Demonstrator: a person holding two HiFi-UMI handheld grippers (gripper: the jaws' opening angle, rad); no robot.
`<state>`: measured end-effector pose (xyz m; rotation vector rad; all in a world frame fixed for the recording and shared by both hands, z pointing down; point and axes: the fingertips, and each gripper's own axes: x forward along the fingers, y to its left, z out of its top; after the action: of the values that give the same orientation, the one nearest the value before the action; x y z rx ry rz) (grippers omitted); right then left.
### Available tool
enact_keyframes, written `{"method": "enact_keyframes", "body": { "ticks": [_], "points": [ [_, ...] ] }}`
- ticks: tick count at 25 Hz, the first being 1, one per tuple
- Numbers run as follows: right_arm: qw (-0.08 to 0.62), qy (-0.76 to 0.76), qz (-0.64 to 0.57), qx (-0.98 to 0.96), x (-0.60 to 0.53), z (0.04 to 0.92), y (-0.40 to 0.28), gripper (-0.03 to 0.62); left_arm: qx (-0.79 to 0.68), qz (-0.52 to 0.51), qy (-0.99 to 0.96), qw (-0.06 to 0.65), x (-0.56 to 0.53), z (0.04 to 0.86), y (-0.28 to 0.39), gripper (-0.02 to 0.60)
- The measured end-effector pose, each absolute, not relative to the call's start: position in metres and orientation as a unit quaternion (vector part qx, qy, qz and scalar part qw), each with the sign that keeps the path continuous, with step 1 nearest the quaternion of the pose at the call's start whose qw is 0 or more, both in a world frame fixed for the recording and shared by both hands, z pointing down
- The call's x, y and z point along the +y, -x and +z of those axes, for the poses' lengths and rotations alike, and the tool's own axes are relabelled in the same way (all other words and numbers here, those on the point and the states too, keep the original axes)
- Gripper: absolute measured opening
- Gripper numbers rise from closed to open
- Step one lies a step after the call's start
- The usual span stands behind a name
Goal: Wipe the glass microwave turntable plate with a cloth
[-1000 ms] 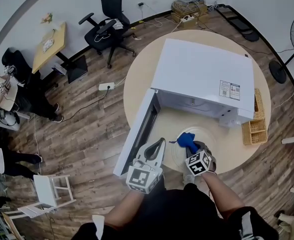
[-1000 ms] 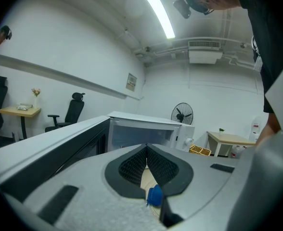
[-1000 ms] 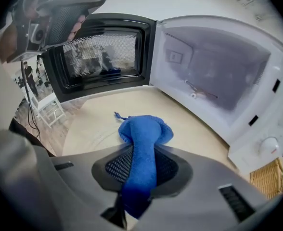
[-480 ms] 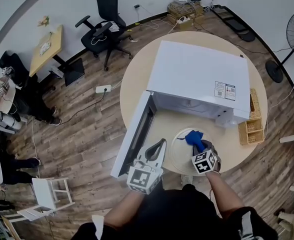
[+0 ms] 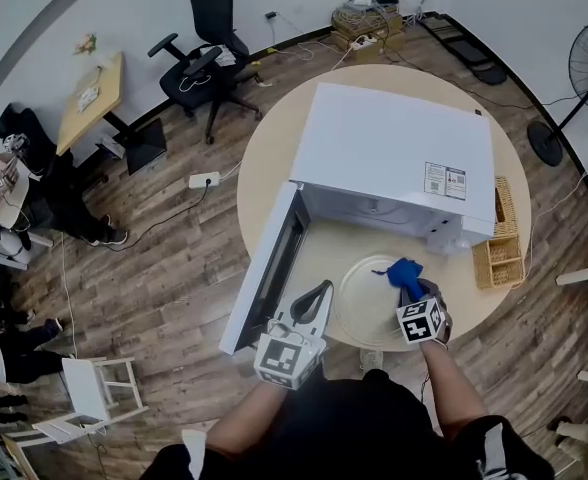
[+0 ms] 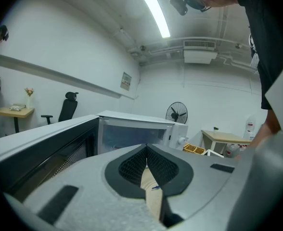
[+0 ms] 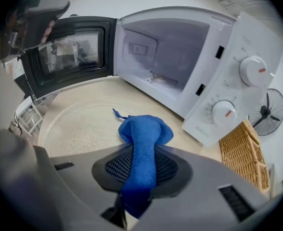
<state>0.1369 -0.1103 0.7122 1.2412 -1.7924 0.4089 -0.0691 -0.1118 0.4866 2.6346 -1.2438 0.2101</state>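
**Cloth at the plate's right rim**

The microwave (image 5: 394,148) stands on the round table (image 5: 274,158) with its door (image 5: 269,268) swung wide to the left. In the right gripper view, its cavity holds only a small metal fitting (image 7: 158,78) on the floor. The glass turntable plate (image 5: 359,303) lies flat on the table just in front of it. A wicker basket (image 5: 501,258) sits at the table's right edge; its contents cannot be made out.

The right gripper (image 5: 412,291) has its jaws clamped on the blue cloth (image 5: 404,271), and the bunched end presses on the plate's far right rim. The left gripper (image 5: 324,286) hovers near the door's near end, jaws closed together on nothing.

A second ago the cloth was nearer the plate's middle; it has slid right. The left gripper has hardly shifted.
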Motion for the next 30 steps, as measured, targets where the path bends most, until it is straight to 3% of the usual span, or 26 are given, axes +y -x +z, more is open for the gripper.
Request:
{"method": "enact_keyframes", "body": {
  "ticks": [17,30],
  "points": [
    [0.44,-0.536,0.172,-0.699,-0.106,0.709,-0.179,0.086,-0.43,0.082,-0.892,0.113,-0.088,0.491,0.071,0.006],
    [0.306,-0.517,0.173,-0.78,-0.097,0.642,-0.113,0.083,-0.426,0.096,-0.892,0.114,-0.066,0.5,0.056,0.006]
  ]
}}
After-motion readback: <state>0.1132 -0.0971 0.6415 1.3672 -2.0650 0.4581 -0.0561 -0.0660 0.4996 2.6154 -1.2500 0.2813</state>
